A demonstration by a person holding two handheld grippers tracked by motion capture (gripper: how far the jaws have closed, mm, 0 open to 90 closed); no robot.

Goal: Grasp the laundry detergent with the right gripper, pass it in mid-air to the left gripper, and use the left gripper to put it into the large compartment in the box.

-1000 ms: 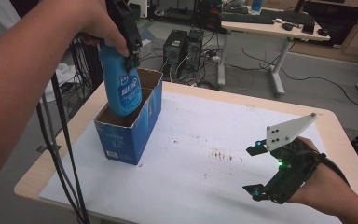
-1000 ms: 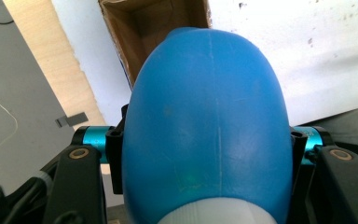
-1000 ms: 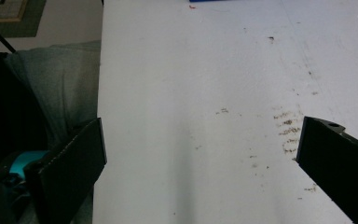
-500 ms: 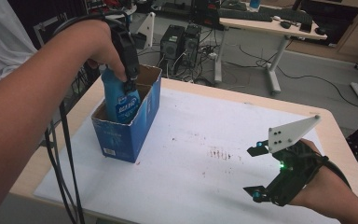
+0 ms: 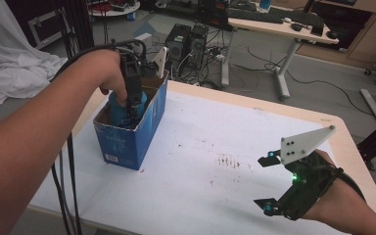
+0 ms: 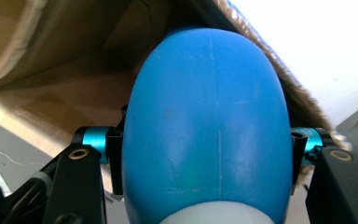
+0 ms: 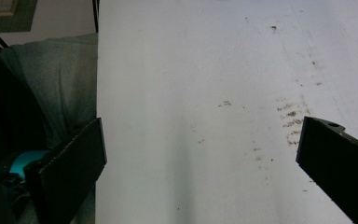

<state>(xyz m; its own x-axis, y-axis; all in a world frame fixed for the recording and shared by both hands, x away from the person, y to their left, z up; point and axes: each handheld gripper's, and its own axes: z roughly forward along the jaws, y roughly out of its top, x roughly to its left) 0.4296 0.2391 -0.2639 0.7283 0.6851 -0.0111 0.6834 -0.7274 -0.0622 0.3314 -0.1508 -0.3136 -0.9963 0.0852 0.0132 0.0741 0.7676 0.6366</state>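
Note:
A blue bottle point(image 5: 113, 111) stands inside an open blue cardboard box point(image 5: 127, 143) at the left of the table, with most of it below the rim. My left gripper point(image 5: 129, 106) reaches down into the box and is shut on the bottle. In the left gripper view the bottle's rounded blue body point(image 6: 209, 116) sits between the two jaws, with the box's brown inner walls point(image 6: 65, 51) around it. My right gripper point(image 5: 265, 184) rests low at the table's front right. It is open, with bare table between its jaws point(image 7: 200, 172).
The white table top point(image 5: 200, 132) has a patch of brown specks point(image 5: 227, 160) near the middle. Black cables point(image 5: 66, 181) hang past the left front edge. Behind the table are computer towers point(image 5: 186, 41), a desk point(image 5: 279, 27) and a white cloth point(image 5: 14, 73).
My left hand has come down with the blue bottle, from above the box to deep inside it. The right gripper has stayed where it was.

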